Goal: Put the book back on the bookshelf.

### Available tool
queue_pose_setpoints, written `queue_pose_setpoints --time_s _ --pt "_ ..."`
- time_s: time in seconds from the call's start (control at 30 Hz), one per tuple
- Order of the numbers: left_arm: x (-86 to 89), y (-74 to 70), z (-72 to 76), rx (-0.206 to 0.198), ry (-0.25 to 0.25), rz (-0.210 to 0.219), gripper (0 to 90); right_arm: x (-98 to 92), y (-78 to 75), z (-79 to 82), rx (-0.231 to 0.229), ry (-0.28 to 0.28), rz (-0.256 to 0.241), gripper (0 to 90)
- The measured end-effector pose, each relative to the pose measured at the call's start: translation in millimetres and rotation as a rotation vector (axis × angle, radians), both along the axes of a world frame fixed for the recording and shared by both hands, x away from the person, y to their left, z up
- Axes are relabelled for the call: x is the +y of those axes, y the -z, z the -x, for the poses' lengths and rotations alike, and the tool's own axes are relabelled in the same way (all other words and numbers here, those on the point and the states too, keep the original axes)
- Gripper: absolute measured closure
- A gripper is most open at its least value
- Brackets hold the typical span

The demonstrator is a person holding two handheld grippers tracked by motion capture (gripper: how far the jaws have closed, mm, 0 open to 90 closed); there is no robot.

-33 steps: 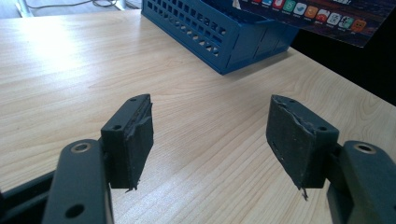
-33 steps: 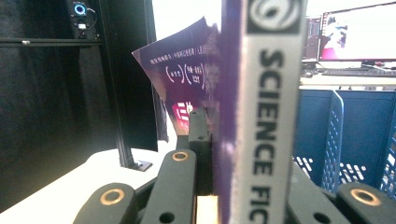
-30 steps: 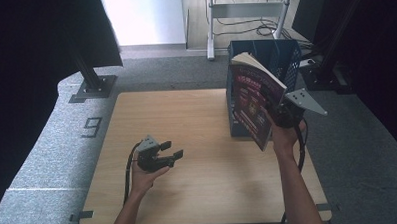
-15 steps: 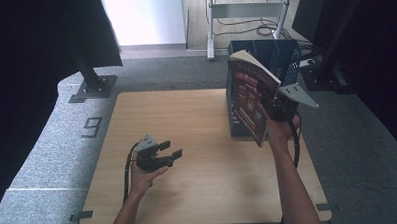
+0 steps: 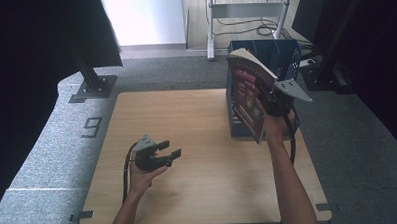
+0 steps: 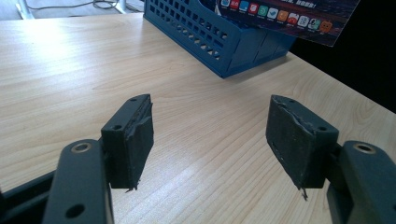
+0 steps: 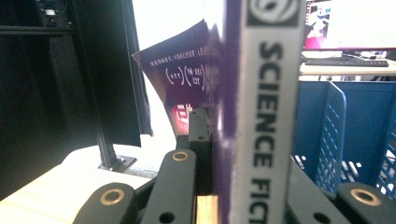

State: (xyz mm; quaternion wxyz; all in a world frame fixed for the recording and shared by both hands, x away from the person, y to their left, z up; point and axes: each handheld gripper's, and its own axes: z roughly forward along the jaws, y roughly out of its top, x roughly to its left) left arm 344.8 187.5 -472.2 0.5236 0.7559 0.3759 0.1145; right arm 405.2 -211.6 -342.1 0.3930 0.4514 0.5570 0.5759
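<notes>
Right gripper (image 5: 272,100) is clamped on a book (image 5: 247,90), its jaws pressed against the two faces near the spine; in the right gripper view the spine (image 7: 268,112) stands straight up between the jaws, its lettering running top to bottom.

Going from the biggest thing down: the wooden table (image 5: 199,192) carries a blue slotted crate (image 5: 279,51) at its far right part. The book comes next in size. It is held upright and off the table, just in front of the crate's near wall and partly overlapping it in the high view, with its dark red cover facing the person's left and its pages fanning a little at the top. Its long axis is near vertical, tipped slightly. The left gripper (image 5: 160,152) is the smallest player: it rests low over the table's near-left part with jaws wide apart and nothing between them, well apart from both book and crate.

What the coming move likely turns on is that the crate lies just beyond and to the right of the held book, so the right hand is plainly the nearer one. Judging from this, the book would need to go up and over the near wall, spine kept vertical, to drop into a slot.
</notes>
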Motion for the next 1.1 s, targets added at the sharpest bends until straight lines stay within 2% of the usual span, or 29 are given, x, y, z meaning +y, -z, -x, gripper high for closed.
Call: queue_pose_setpoints --time_s 0.4,1.1 --pt "1.4 0.5 -0.7 0.002 -0.006 0.0 32.2 -9.3 0.9 -11.3 0.004 0.041 -0.016 81.8" --pt "5.9 -1.5 -0.2 0.002 -0.013 0.01 32.2 -1.9 1.1 -33.7 -0.014 0.069 -0.008 81.7"
